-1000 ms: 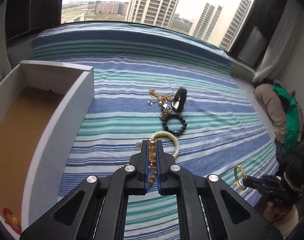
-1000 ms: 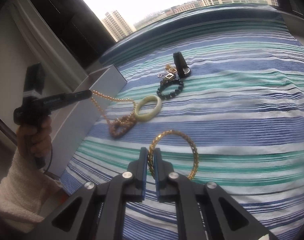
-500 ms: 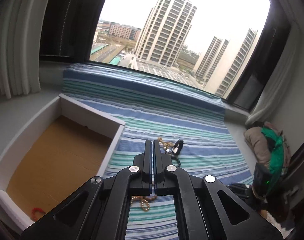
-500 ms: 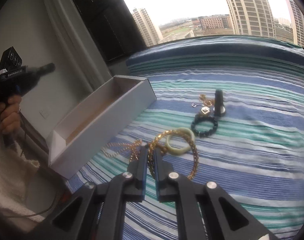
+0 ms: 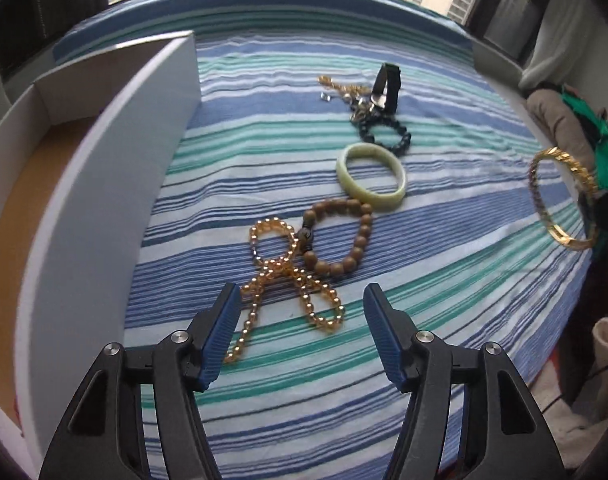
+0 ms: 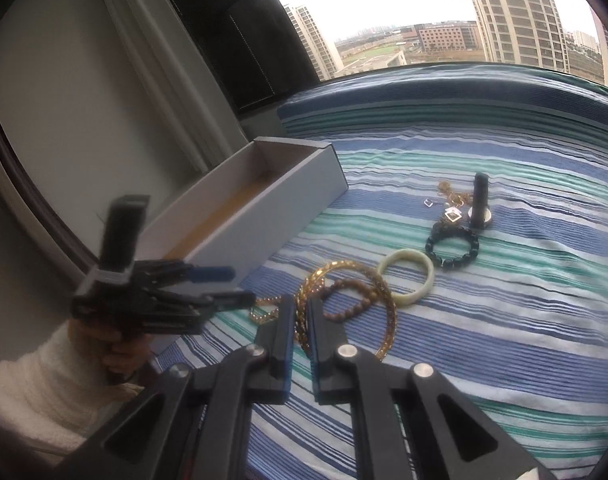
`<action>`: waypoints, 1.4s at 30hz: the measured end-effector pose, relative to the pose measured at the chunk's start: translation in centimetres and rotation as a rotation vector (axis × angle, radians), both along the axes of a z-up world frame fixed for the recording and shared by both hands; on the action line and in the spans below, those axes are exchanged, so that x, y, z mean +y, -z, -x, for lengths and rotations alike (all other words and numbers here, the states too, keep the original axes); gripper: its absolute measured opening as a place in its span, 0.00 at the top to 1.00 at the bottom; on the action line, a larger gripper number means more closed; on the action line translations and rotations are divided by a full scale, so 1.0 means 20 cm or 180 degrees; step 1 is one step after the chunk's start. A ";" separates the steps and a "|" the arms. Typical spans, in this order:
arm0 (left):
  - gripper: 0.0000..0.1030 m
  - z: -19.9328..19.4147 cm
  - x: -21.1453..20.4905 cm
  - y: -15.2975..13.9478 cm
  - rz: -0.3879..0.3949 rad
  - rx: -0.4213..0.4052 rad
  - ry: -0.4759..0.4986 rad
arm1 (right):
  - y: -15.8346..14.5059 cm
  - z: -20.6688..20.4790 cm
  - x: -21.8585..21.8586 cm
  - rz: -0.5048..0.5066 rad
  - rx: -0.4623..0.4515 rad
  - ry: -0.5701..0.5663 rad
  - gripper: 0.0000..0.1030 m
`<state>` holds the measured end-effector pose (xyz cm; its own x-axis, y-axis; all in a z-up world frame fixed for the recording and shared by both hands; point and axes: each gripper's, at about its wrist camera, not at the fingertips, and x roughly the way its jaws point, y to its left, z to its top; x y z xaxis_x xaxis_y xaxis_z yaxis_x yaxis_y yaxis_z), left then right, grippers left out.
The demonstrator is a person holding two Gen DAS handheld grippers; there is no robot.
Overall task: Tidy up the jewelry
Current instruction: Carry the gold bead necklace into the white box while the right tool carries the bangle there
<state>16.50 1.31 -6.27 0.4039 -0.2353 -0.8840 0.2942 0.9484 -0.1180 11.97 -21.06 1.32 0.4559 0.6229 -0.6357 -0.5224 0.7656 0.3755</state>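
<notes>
I'm holding my left gripper point(image 5: 297, 300) wide open and empty over the gold bead necklace point(image 5: 287, 276) lying tangled on the striped bedspread point(image 5: 444, 280). My right gripper point(image 6: 300, 316) is pinching the gold bangle point(image 6: 388, 300). The white box point(image 5: 103, 184) beside them is showing only its brown floor.

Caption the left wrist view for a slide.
Open left tongs hover over an amber bead strand and wooden bead bracelet on the striped bedspread, beside a cardboard box.
</notes>
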 end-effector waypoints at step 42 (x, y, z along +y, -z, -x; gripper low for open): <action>0.95 0.08 1.29 -0.81 0.0455 -0.0784 -0.2062 | -0.03 -0.51 1.61 0.0630 -0.0139 -0.1421 0.94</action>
<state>14.89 27.20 9.94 0.6861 0.0130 -0.7274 -0.2899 0.9219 -0.2570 22.17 11.06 1.83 0.2008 0.6328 -0.7479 -0.8279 0.5178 0.2158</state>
